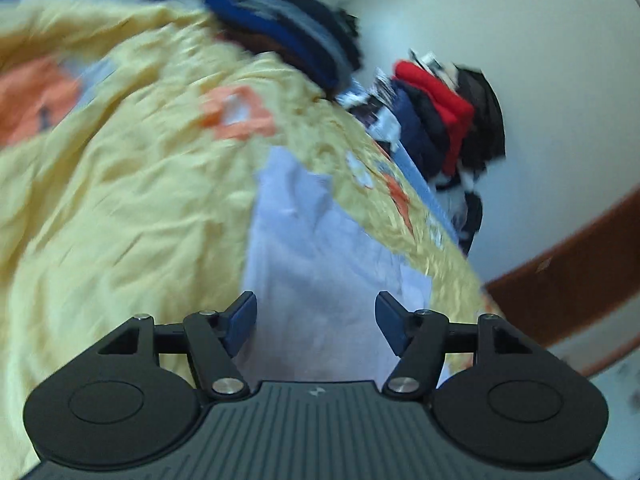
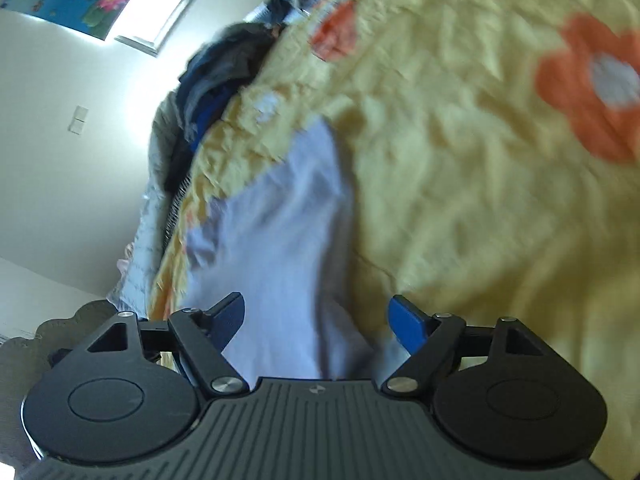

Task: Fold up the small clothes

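Cloth: one pale lilac, thin, wrinkled piece of clothing lay flat on the yellow bed cover with orange flowers, close to the bed's edge.
Left claw: the left claw was wide apart and held nothing.
Right claw: the right claw was wide apart and empty too.
Which way: the lilac cloth lay right in front of both claws, and its long side ran straight away from them.
Nearer claw: I could not tell; both looked just as close.
Piles: two heaps of dark clothes, one blue and grey heap and one red and black heap, sat by the far edge.
Blur: both pictures were smeared.
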A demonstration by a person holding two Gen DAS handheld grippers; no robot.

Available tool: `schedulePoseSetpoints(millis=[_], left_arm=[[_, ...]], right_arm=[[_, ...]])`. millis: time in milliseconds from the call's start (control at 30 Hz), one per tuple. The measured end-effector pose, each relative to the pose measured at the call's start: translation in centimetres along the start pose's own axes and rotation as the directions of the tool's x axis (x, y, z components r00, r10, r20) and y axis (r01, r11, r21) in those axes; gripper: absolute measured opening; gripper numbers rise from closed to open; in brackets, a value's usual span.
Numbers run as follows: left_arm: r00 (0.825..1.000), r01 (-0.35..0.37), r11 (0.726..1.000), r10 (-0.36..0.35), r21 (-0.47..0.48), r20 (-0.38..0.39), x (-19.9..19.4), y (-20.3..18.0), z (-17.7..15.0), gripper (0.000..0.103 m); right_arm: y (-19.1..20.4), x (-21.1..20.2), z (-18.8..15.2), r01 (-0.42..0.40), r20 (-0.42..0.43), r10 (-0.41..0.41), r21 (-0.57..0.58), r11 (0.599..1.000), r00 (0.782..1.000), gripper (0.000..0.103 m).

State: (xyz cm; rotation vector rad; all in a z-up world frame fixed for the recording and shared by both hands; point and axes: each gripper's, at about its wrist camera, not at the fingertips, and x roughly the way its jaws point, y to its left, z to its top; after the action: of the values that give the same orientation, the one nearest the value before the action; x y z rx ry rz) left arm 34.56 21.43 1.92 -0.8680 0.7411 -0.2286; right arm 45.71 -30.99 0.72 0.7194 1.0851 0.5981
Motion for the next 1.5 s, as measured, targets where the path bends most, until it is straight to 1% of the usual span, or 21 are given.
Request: schedulePoseSetpoints(millis=[100, 200, 267, 400, 500, 567, 700, 767, 833, 900, 967, 1033, 1100, 1133, 1200, 1233, 1267, 1300, 1333, 1400, 1500], left_arm=[[0.999, 0.027, 0.989, -0.032, -0.146, -0.032, 0.8, 2.3, 0.5, 0.065], [0.998, 0.029, 0.979, -0.039, -0.2, -0.045, 1.8, 3.1, 0.9, 0.065], [0.998, 0.027, 0.975, -0.039, -0.219, -0.052, 2.0, 3.4, 1.3, 0.065], [0.994, 0.013, 0.982, -0.032, -0.186, -0.104, 2.3, 3.3, 1.8, 0.065], [0.987, 0.02, 0.986, -0.046, -0.166, -0.152, 3.3, 2.7, 1.7, 0.067], [0.985, 0.01, 0.99, -0.033, -0.139, -0.168, 3.7, 1.9, 1.7, 0.074], [0.975, 0.005, 0.993, -0.03, -0.114, -0.219, 4.1, 1.1, 1.4, 0.074], [0.981, -0.016, 0.996, -0.001, -0.087, -0.196, 3.4, 1.0, 1.4, 0.074], [0.982, -0.021, 0.997, 0.005, -0.078, -0.191, 2.8, 1.3, 1.2, 0.074], [0.972, 0.007, 0.996, -0.027, -0.087, -0.232, 3.2, 1.4, 0.7, 0.074], [0.956, 0.043, 0.997, -0.061, -0.068, -0.288, 4.1, 0.8, 0.2, 0.075], [0.952, 0.04, 0.999, -0.048, -0.031, -0.301, 4.9, -0.2, 0.1, 0.075], [0.953, 0.035, 0.999, -0.043, -0.034, -0.301, 5.5, -0.6, 0.3, 0.075], [0.954, 0.032, 0.998, -0.044, -0.048, -0.298, 5.7, -0.5, 0.5, 0.073], [0.953, -0.017, 0.999, 0.001, -0.051, -0.303, 6.0, -0.4, 0.6, 0.044], [0.949, -0.056, 0.998, 0.045, -0.027, -0.312, 6.1, -0.4, 0.5, 0.017], [0.946, -0.065, 0.998, 0.056, -0.017, -0.319, 6.2, -0.3, 0.4, 0.011], [0.946, -0.056, 0.998, 0.047, -0.02, -0.32, 6.2, -0.1, 0.2, 0.011], [0.946, -0.062, 0.998, 0.054, -0.015, -0.32, 6.2, -0.2, 0.2, 0.01], [0.943, -0.077, 0.997, 0.071, -0.004, -0.324, 6.1, -0.6, 0.4, 0.01], [0.942, -0.079, 0.997, 0.082, 0.024, -0.325, 5.4, -1.8, 0.7, 0.01]], right_arm=[[-1.4, -0.4, -0.5, -0.066, -0.011, 0.067, 0.081, 0.995, 0.998, 0.075], [-1.7, 0.5, -0.4, -0.113, -0.029, 0.118, 0.131, 0.985, 0.993, 0.077], [-1.0, 1.3, -0.2, -0.105, -0.053, 0.111, 0.112, 0.988, 0.992, 0.077], [0.8, 1.9, -0.2, -0.071, -0.104, 0.074, 0.03, 0.997, 0.992, 0.079], [0.1, 1.7, 0.0, -0.086, -0.097, 0.093, 0.074, 0.993, 0.991, 0.077], [-0.4, 2.0, 0.1, -0.113, -0.078, 0.123, 0.124, 0.986, 0.989, 0.08], [0.3, 2.7, -0.1, -0.124, -0.092, 0.134, 0.104, 0.987, 0.987, 0.081], [0.5, 2.6, -0.2, -0.108, -0.105, 0.117, 0.081, 0.991, 0.988, 0.079], [0.1, 2.3, -0.2, -0.099, -0.105, 0.109, 0.094, 0.991, 0.988, 0.073], [-0.2, 1.8, -0.2, -0.095, -0.096, 0.105, 0.103, 0.99, 0.99, 0.072], [-0.4, 1.8, -0.3, -0.099, -0.084, 0.109, 0.115, 0.988, 0.99, 0.072], [-0.1, 2.3, -0.4, -0.11, -0.077, 0.119, 0.115, 0.987, 0.99, 0.076], [0.7, 3.1, -0.4, -0.115, -0.093, 0.124, 0.093, 0.989, 0.988, 0.08], [1.2, 3.5, -0.5, -0.114, -0.115, 0.122, 0.079, 0.99, 0.986, 0.08], [1.5, 4.0, -0.6, -0.116, -0.155, 0.126, 0.075, 0.99, 0.98, 0.074], [1.6, 4.1, -0.7, -0.115, -0.169, 0.127, 0.08, 0.99, 0.977, 0.06], [1.4, 4.2, -0.8, -0.096, -0.175, 0.109, 0.084, 0.992, 0.978, 0.051], [1.1, 4.3, -0.9, -0.064, -0.179, 0.079, 0.088, 0.994, 0.981, 0.022], [0.7, 4.5, -1.1, -0.048, -0.177, 0.064, 0.092, 0.995, 0.982, 0.015], [0.1, 4.4, -1.4, -0.071, -0.158, 0.09, 0.117, 0.991, 0.983, 0.015], [1.3, 3.9, -1.7, -0.054, -0.141, 0.066, 0.086, 0.995, 0.988, 0.016]])
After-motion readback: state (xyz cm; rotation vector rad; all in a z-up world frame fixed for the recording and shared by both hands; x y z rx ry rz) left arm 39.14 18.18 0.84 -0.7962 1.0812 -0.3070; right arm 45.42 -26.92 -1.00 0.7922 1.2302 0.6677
